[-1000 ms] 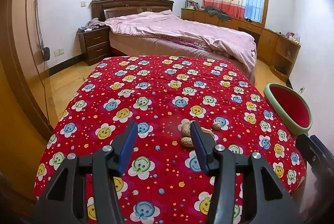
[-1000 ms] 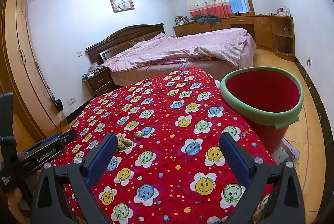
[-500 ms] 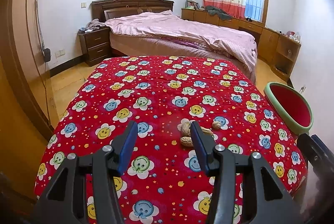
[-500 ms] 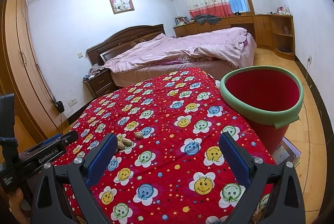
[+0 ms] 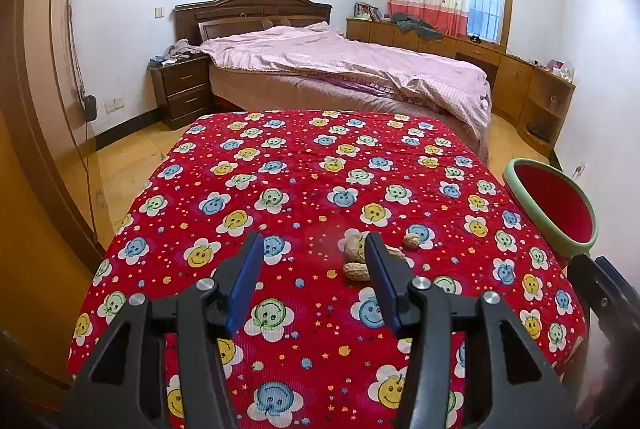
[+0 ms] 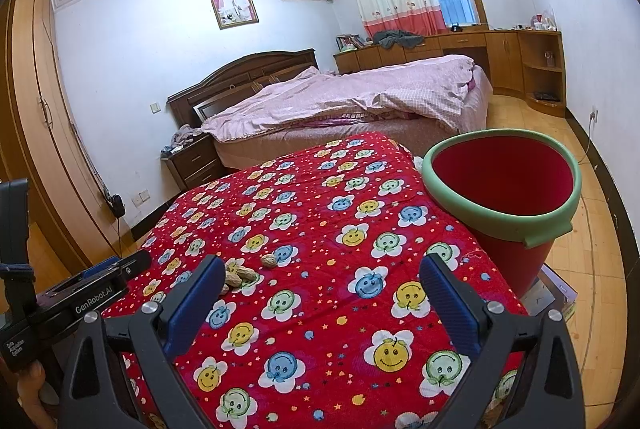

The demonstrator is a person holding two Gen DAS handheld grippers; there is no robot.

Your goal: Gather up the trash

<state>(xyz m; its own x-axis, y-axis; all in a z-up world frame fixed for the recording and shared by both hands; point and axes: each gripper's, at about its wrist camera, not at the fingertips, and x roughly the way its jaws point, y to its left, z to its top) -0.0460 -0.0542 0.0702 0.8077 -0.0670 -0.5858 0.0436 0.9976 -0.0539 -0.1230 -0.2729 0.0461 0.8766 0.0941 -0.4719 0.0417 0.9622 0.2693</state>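
Lying in a small heap on the red smiley-flower cloth (image 5: 280, 157), the peanut shells (image 5: 356, 271) sit just beyond the left gripper (image 5: 312, 277), jaws released. The right gripper (image 6: 320, 293) gapes empty near the red bucket (image 6: 504, 213).

The red cover (image 5: 304, 189) on the table is soft ribbed cloth, matt. The peanut shells (image 5: 356, 261) look dry and rough. The bin (image 6: 504, 189) is smooth plastic with a faint sheen. The wardrobe (image 6: 44, 133) is varnished wood, and the floor (image 6: 600, 229) glossy.
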